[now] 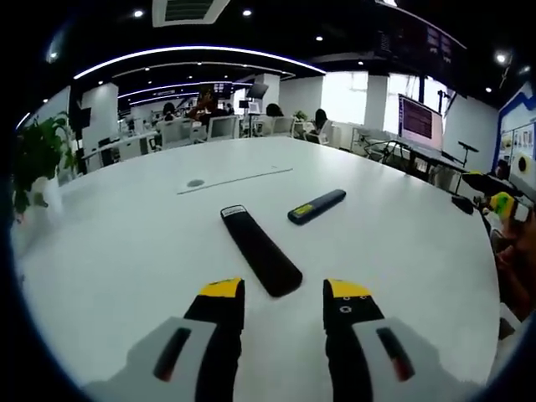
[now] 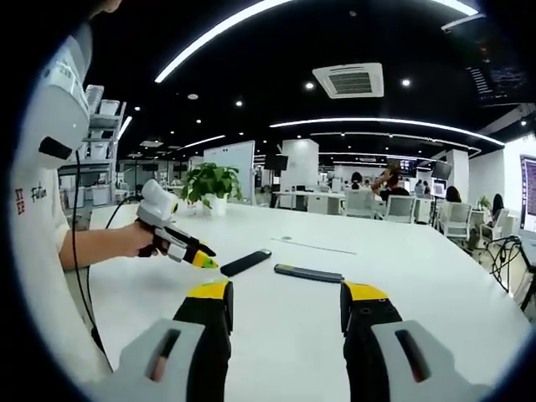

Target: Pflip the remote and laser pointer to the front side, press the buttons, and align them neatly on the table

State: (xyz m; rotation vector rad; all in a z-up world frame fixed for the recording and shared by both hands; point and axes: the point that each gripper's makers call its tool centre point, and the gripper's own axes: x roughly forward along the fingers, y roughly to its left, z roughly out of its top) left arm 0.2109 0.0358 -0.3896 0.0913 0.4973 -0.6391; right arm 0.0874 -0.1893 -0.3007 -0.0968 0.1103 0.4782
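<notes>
Big white oval surface [image 1: 126, 243], mostly bare, with a thin seam line and a small round grommet [image 1: 195, 182] toward its far half. Black remote [image 1: 260, 249] lies flat near the middle, plain dark side up, small label at its far end; no buttons seen on it. Laser pointer [image 1: 316, 206] lies just beside it to the right, apart, not touching, yellow label on it. In the right gripper view the remote [image 2: 245, 262] and laser pointer [image 2: 308, 273] lie one after the other across the surface, close but apart.

Left tongs [image 1: 283, 301] released, jaws spread, yellow tips hanging above the surface just short of the remote's near end, holding nothing. Right tongs [image 2: 286, 303] also released, jaws wide, nothing between them, short of both items. The left tongs [image 2: 201, 259] show in the right gripper view too, held by a person's hand [image 2: 142, 239], tip near the remote's end.

Room: open office, dark ceiling with long curved light strips and spotlights, ceiling air vent [image 2: 350, 81], potted plant [image 2: 211, 182] at the far edge of the surface, white chairs, seated people, screens, bright windows in the back
</notes>
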